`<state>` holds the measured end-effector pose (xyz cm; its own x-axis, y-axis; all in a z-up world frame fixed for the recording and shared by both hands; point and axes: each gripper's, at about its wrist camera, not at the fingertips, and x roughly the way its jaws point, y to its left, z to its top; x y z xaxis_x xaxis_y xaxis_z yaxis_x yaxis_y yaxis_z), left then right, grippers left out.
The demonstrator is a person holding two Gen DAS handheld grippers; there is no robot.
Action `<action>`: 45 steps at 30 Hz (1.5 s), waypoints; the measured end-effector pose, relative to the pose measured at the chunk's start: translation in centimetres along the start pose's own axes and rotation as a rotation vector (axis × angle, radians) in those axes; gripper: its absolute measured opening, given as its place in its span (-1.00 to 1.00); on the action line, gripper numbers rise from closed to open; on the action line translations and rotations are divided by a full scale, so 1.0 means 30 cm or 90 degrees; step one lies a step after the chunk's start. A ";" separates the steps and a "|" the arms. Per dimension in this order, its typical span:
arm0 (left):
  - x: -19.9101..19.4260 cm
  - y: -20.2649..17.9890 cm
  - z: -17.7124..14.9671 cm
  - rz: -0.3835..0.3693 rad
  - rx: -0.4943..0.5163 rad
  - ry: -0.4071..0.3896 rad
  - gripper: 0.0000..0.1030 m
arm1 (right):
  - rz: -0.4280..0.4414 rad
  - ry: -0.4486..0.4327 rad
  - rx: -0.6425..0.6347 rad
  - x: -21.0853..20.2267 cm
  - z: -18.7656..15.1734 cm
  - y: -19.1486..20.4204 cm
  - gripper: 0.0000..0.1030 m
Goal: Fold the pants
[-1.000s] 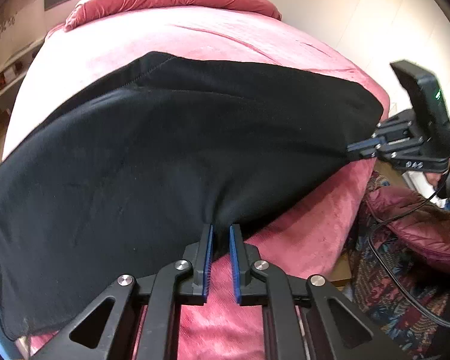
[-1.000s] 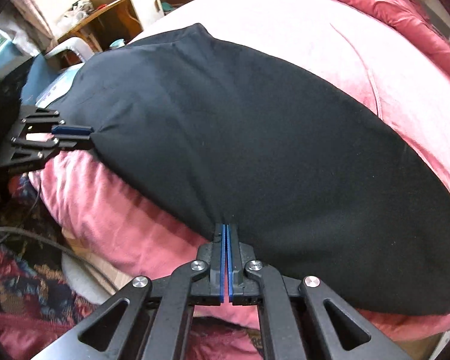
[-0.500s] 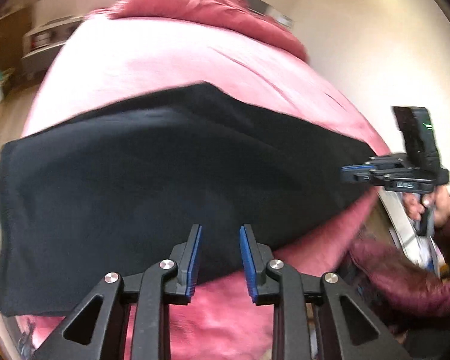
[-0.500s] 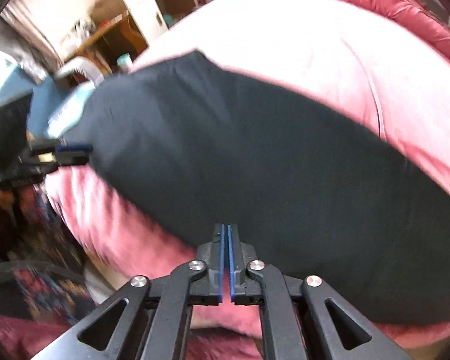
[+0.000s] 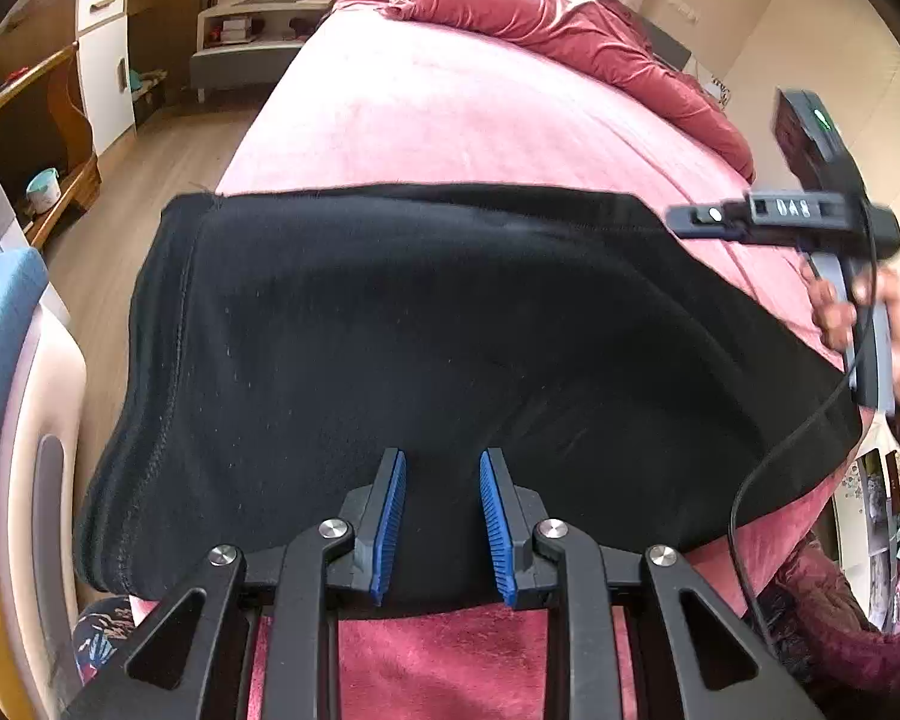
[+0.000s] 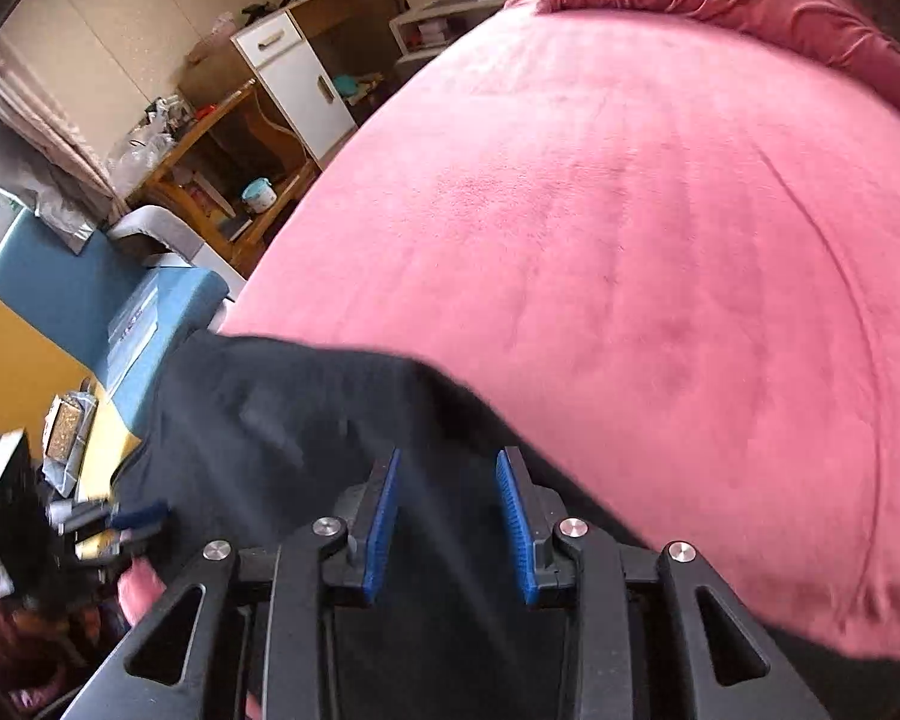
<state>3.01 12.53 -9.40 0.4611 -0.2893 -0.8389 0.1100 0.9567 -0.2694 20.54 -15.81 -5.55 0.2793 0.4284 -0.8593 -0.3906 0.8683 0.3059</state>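
Black fabric pants [image 5: 450, 324], folded into a broad flat band, lie across the near end of a pink velvety bedspread [image 5: 450, 120], filling the middle of the left wrist frame; stitched hem edge at frame left.

Left gripper [image 5: 442, 522], black with blue ribbed pads, at bottom centre: jaws apart, over the pants' near edge, no cloth pinched between them. They have just been opening.

Right gripper [image 6: 448, 519], bottom centre of its own frame: jaws apart and just been opening wider, black cloth beneath, nothing pinched. In the left wrist view it shows blurred at right, over the pants' far corner, held by a hand [image 5: 870, 330] in a maroon sleeve.

Crumpled red duvet [image 5: 558, 30] at the top. Wooden shelving with a white cabinet door [image 5: 105, 72] upper left.
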 end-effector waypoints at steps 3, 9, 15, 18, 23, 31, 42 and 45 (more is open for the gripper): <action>0.012 0.006 -0.004 0.004 -0.006 0.008 -0.50 | 0.021 0.045 -0.018 0.086 0.040 0.017 -0.32; 0.044 -0.013 -0.011 0.026 -0.010 0.028 -0.50 | -0.015 0.020 -0.066 0.136 0.057 0.061 -0.83; 0.067 -0.048 -0.016 0.037 -0.006 0.032 -0.50 | -0.075 0.017 -0.054 0.223 0.040 0.049 -0.80; 0.047 -0.056 0.011 0.028 -0.019 0.021 -0.50 | -0.060 0.010 -0.029 0.201 0.043 0.045 -0.74; -0.003 -0.073 0.053 0.079 -0.020 -0.032 -0.41 | -0.087 -0.038 -0.019 0.106 0.011 0.079 -0.09; 0.048 -0.042 0.030 0.188 -0.060 -0.014 -0.34 | -0.082 -0.061 -0.035 -0.005 -0.154 0.157 -0.05; -0.002 -0.095 0.007 0.208 -0.055 -0.030 -0.33 | -0.138 -0.024 0.013 0.092 -0.241 0.129 0.10; -0.038 -0.123 0.004 0.201 -0.042 -0.057 -0.33 | -0.124 -0.043 0.037 0.047 -0.262 0.120 0.10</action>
<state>2.18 9.34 -7.38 0.5389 0.0283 -0.8419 -0.1072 0.9936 -0.0352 12.65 -14.06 -8.87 0.4040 0.2659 -0.8752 -0.2735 0.9482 0.1618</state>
